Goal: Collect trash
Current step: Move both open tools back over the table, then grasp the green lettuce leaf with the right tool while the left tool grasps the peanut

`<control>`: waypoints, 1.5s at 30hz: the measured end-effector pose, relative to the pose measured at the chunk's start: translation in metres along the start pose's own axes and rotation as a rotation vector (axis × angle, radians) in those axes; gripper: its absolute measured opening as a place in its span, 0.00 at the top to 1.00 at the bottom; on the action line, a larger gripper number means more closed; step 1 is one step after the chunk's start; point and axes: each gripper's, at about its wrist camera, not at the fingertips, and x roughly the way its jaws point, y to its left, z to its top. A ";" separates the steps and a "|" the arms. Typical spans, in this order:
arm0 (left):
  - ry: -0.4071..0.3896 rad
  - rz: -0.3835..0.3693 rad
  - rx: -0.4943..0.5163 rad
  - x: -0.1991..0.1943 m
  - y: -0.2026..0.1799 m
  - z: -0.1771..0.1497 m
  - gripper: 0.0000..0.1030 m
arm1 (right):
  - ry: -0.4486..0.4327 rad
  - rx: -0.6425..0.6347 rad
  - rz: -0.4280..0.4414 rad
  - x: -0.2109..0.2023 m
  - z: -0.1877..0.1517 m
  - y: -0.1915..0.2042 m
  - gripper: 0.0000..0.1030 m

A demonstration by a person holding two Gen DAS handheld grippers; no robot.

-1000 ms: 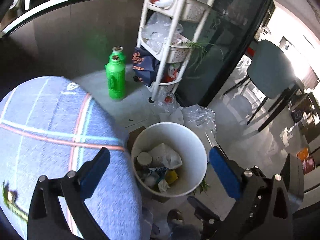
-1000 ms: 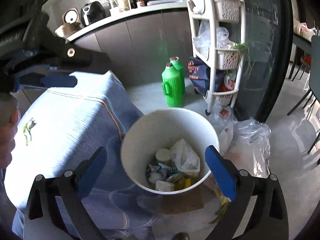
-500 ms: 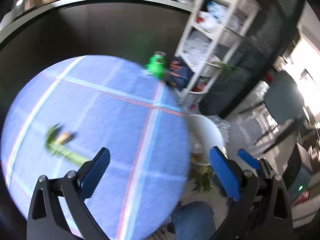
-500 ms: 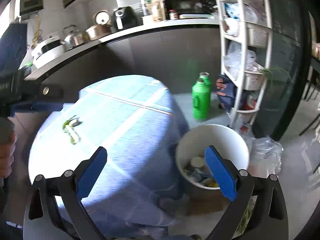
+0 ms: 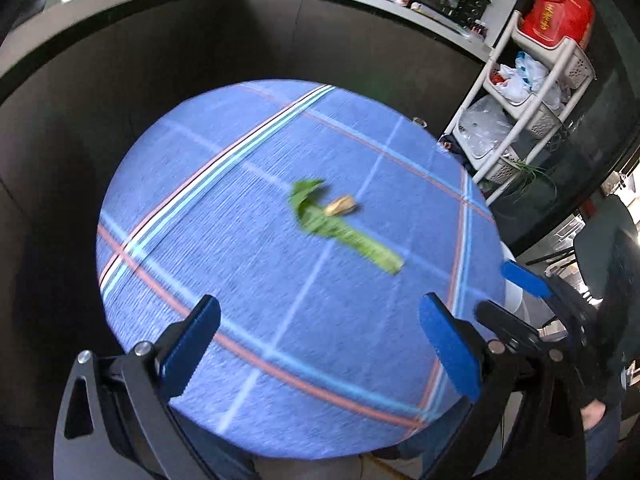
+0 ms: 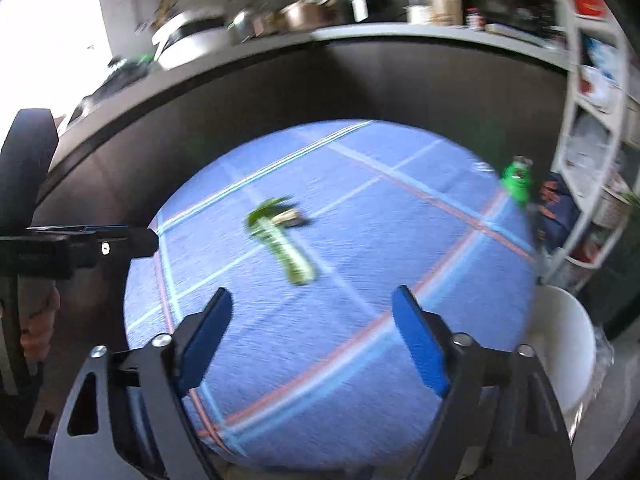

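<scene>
A green vegetable stalk with a leaf (image 5: 344, 229) lies in the middle of a round table with a blue striped cloth (image 5: 200, 240). A small tan scrap (image 5: 340, 206) lies touching it. Both show in the right wrist view, the stalk (image 6: 284, 246) and the scrap (image 6: 289, 216). My left gripper (image 5: 320, 344) is open and empty over the near table edge. My right gripper (image 6: 312, 328) is open and empty, also short of the stalk. The white trash bucket (image 6: 568, 344) stands on the floor right of the table.
A dark counter (image 5: 160, 40) curves behind the table, with kitchenware on top (image 6: 304, 12). A white shelf rack (image 5: 520, 92) with bags stands at the right. A green bottle (image 6: 516, 180) stands on the floor behind the table. The other gripper shows at the right (image 5: 532, 308).
Both grippers have swung from above the trash bucket to the table. The stalk and scrap now lie ahead of both. Both stay open and empty.
</scene>
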 end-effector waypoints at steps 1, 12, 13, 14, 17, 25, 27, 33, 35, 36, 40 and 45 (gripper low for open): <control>0.005 -0.001 -0.002 0.001 0.006 -0.002 0.04 | 0.025 -0.023 -0.002 0.011 0.003 0.007 0.35; -0.021 -0.042 -0.014 0.003 0.045 0.003 0.04 | 0.125 -0.176 -0.005 0.089 0.034 0.026 0.56; -0.023 -0.042 -0.013 0.004 0.047 0.005 0.04 | 0.129 -0.182 -0.003 0.094 0.036 0.026 0.56; -0.024 -0.041 -0.013 0.005 0.049 0.007 0.04 | 0.131 -0.184 -0.002 0.098 0.038 0.028 0.56; -0.023 -0.050 -0.017 0.009 0.052 0.014 0.05 | 0.147 -0.181 0.001 0.113 0.042 0.023 0.58; -0.011 -0.071 0.003 0.022 0.050 0.032 0.07 | 0.140 -0.180 0.051 0.118 0.042 0.020 0.90; -0.011 -0.074 0.011 0.025 0.049 0.038 0.07 | 0.156 -0.196 0.070 0.113 0.037 0.026 0.91; -0.005 -0.086 0.089 0.038 0.031 0.057 0.08 | 0.137 -0.196 0.101 0.078 0.019 0.035 0.92; -0.002 -0.092 0.124 0.043 0.023 0.062 0.09 | 0.120 -0.147 0.106 0.062 0.012 0.028 0.92; 0.002 -0.103 0.142 0.048 0.018 0.065 0.10 | 0.112 -0.130 0.100 0.057 0.009 0.024 0.92; 0.039 -0.134 0.171 0.074 0.000 0.073 0.18 | 0.084 -0.045 -0.014 0.042 0.000 0.000 0.92; 0.076 -0.131 0.199 0.113 -0.023 0.076 0.41 | 0.063 0.062 -0.125 0.029 -0.009 -0.032 0.92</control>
